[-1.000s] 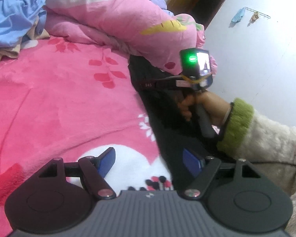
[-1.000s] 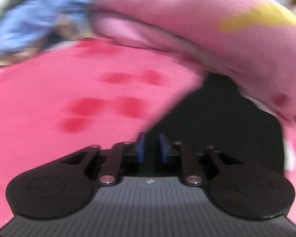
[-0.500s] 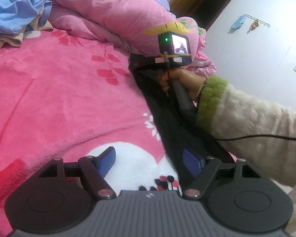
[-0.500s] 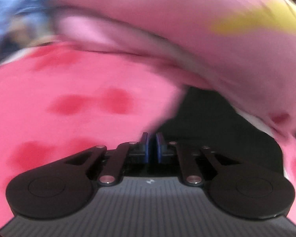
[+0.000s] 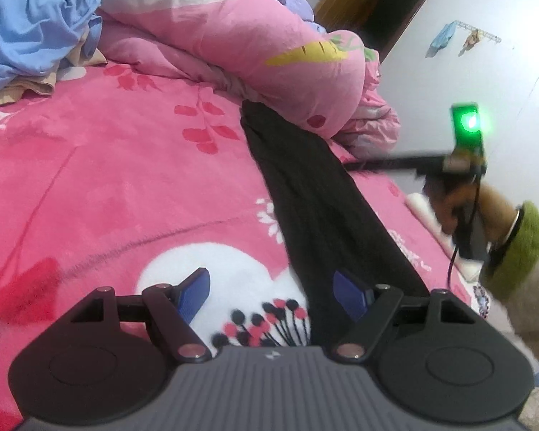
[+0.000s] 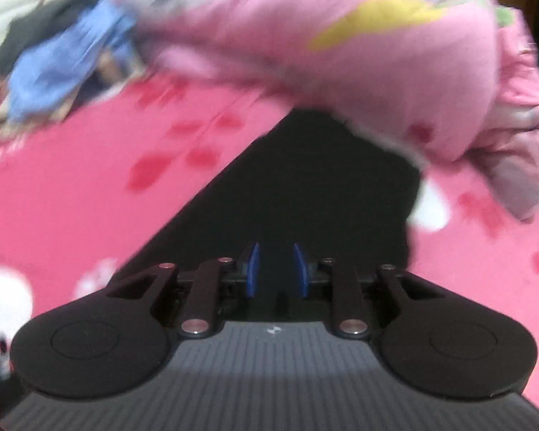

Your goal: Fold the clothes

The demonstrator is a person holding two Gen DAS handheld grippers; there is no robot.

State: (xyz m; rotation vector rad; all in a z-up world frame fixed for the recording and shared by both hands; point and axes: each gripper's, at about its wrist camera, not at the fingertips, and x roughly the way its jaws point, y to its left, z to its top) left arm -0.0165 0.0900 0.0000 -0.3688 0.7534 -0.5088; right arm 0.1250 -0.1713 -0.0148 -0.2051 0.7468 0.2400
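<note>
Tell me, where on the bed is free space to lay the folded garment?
The pink blanket lies bare between the black garment on its right, the blue clothes pile and the pink quilt behind. It is crowded along that quilt and pile.

Both wrist views sit low over the bed, looking along their fingers toward the pink quilt [image 5: 255, 46] at the top (right view blurred); both share the black garment [image 6: 323, 186].

A pink flowered bed [image 5: 100, 179] carried a long black garment [image 5: 323, 197], a pink quilt [image 5: 255, 46] — and blue clothes [image 5: 32, 43].
</note>
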